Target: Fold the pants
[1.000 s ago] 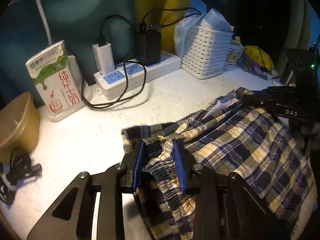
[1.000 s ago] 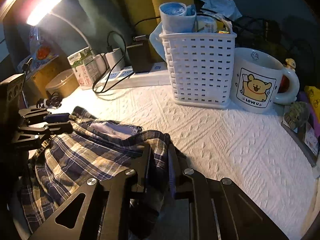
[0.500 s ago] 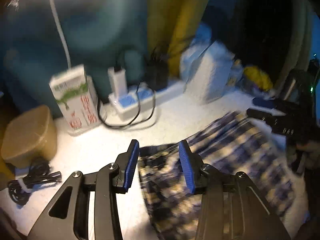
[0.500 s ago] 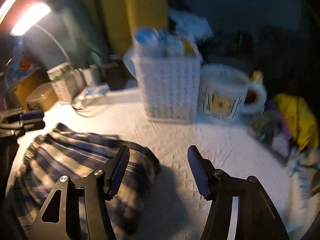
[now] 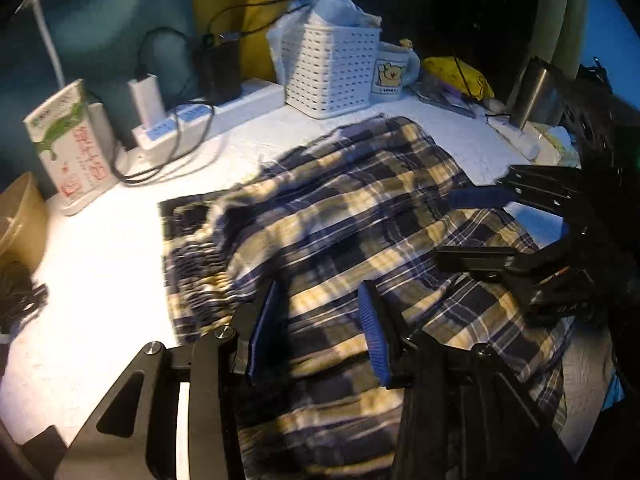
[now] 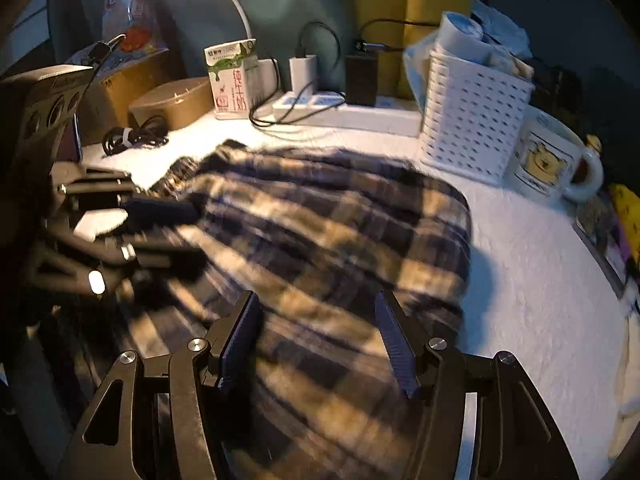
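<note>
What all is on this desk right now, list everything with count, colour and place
plaid pants: one, navy and yellow, lying mid-table
milk carton: one, white and green, back left
power strip: one, white, at the back wall, chargers plugged in
basket: one, white, back centre
mug: one, white with a yellow bear, right of the basket
lidded box: one, tan, left of the carton
coiled cable: one, black, in front of the box
table: one, white textured cover
left claw: one, black with blue pads, open over the pants
right claw: one, black, open over the pants
</note>
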Demonstrator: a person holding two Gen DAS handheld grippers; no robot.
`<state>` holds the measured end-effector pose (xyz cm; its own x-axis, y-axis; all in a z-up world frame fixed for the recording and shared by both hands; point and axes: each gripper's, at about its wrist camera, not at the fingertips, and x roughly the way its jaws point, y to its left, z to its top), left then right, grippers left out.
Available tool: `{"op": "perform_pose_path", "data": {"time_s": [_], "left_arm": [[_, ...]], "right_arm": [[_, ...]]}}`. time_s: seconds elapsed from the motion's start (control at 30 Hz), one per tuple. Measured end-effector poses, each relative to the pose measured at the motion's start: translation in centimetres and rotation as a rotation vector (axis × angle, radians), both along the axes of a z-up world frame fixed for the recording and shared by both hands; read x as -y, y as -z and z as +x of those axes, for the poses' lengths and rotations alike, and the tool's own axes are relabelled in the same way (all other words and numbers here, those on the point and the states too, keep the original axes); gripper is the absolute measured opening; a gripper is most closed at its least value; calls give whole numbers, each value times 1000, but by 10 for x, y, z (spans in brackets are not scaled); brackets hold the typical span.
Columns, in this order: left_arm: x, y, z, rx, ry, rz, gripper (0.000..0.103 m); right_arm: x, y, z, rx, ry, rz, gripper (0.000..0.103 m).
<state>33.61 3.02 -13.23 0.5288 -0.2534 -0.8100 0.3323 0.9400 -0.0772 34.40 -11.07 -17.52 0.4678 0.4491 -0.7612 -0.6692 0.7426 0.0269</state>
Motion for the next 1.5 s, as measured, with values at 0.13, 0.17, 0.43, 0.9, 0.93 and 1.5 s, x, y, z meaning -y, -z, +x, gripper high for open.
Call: {"op": "perform_pose_path", "data": {"time_s": [0.13,0.17,0.43,0.9,0.93,1.5], "left_arm": [[-12,-6,-9,25,-42,49,41],[-16,-6,-11,25,-56,58,41],[-49,-23,-46,63,-177,21,54],[14,9,-79,35,-48,44,55],[15,9,-82,39,-40,55,55],[-58,-14,-75,40,-196,28,55]], "right_arm": [[25,3,-7,-4,45,-20,62],[31,3,-6,-9,60,-26,63],[75,-6,-43,28,146,-29,63],[35,13,-96,40,39,-52,63],[39,13,-98,35,41,-49,63],[103,-21,-97,25,133,34,67]]}}
